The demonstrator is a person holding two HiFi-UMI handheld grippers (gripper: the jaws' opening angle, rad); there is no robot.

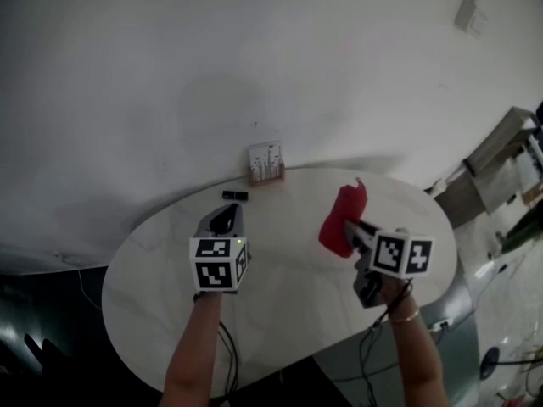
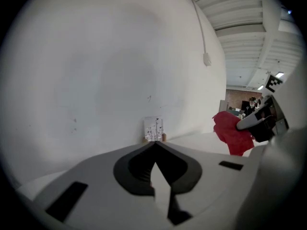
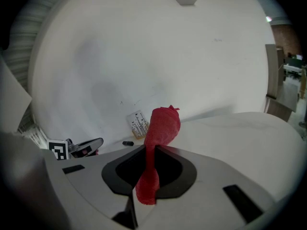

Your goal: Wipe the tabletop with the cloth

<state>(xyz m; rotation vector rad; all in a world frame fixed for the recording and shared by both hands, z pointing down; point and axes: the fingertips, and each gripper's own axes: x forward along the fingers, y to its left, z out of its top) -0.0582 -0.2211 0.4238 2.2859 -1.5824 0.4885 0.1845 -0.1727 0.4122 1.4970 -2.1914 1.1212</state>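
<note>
A red cloth (image 1: 342,218) is pinched in my right gripper (image 1: 350,226) over the right part of the white oval tabletop (image 1: 280,303). In the right gripper view the cloth (image 3: 162,126) bunches up past the jaws, and a strip of it runs back between them at the right gripper (image 3: 150,150). I cannot tell whether the cloth touches the table. My left gripper (image 1: 227,217) hovers over the table's left middle with its jaws together and nothing between them. In the left gripper view, the left gripper (image 2: 154,144) is shut, and the cloth (image 2: 231,131) shows at the right.
A small card holder (image 1: 265,164) stands at the table's far edge against the white wall. A small black object (image 1: 235,195) lies just in front of it, to the left. Chairs and furniture (image 1: 501,164) stand beyond the table's right end.
</note>
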